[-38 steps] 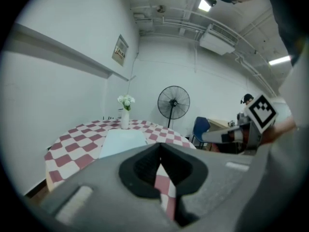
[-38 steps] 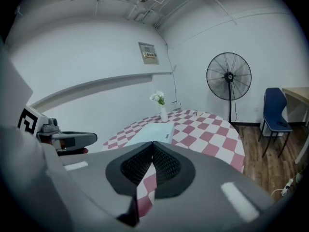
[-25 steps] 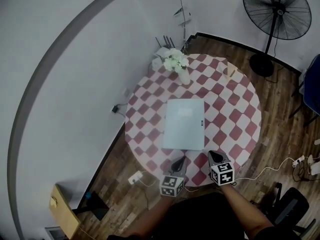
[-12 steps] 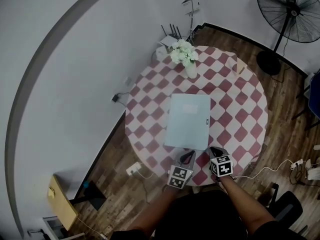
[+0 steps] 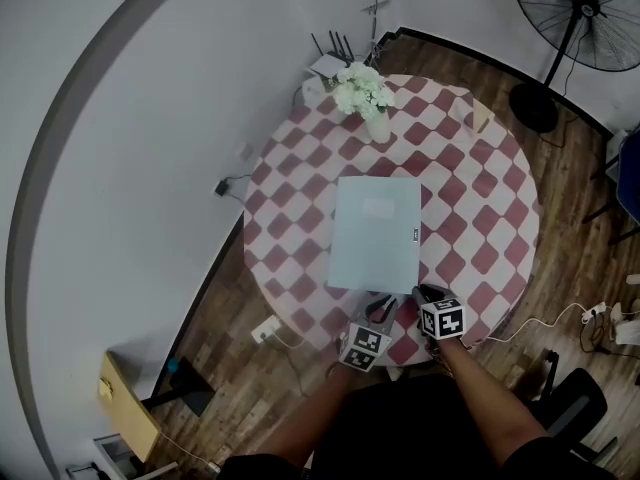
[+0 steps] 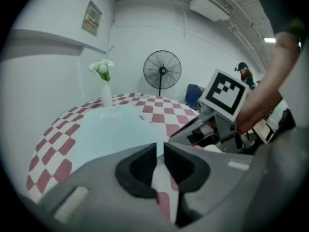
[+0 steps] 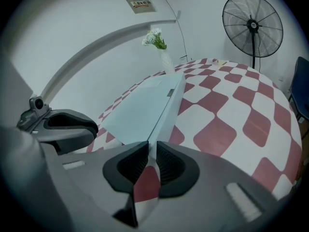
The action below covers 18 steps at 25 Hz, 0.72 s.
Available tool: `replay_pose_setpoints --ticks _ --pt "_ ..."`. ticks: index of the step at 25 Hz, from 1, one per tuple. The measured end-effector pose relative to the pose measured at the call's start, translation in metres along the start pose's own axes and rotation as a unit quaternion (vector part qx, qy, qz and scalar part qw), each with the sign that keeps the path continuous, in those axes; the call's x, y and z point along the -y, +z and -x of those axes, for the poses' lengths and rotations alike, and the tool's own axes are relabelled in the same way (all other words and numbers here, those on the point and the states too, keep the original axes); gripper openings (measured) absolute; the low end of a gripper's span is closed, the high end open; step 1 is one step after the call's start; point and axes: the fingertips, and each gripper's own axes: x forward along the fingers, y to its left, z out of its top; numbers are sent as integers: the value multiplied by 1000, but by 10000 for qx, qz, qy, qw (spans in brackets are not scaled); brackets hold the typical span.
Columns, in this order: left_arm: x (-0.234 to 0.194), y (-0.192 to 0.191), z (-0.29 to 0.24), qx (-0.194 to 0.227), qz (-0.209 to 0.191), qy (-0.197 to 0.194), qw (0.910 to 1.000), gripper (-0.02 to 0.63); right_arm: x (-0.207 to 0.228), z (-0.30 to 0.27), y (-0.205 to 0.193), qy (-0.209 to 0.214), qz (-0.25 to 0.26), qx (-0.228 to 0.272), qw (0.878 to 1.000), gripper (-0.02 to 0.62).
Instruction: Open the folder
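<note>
So the folder is lying flat and closed pretty much dead center on the round table, the one with the red and white checked cloth. It's pale blue, long side running from 6 to 12 o'clock in the head view.

Both tools are parked at the folder's 6 o'clock edge. The left gripper sits just off the near short edge. Its jaws have just been opening and now stand a slim crack apart with nothing between them. Only the cloth shows through the gap in the left gripper view.

The right gripper is right next to it, toward 4 o'clock of the folder, nose aimed at the near right corner. Its jaws are also only a narrow slit apart and aren't pinching anything. The folder's corner sits just ahead of the tips, and it's hard to say whether they touch it.

Other stuff: a vase of white flowers at the table's 12 o'clock rim, a small box around 1 o'clock, and a standing fan on the wood floor out past 2 o'clock.
</note>
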Motion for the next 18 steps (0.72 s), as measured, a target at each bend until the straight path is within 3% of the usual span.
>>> replay_pose_setpoints --ticks 7,11,18 --pt "4 -10 -17 -378 -952 -156 9946 113 4 -3 -1 47 -125 12 9999 75" --pt "-1 -17 -32 -615 -1198 -183 9907 146 4 -4 -1 26 -200 41 9998 71" --pt "9 -35 -55 -1247 -2049 -531 9694 198 6 -4 -2 -65 -346 77 9993 66"
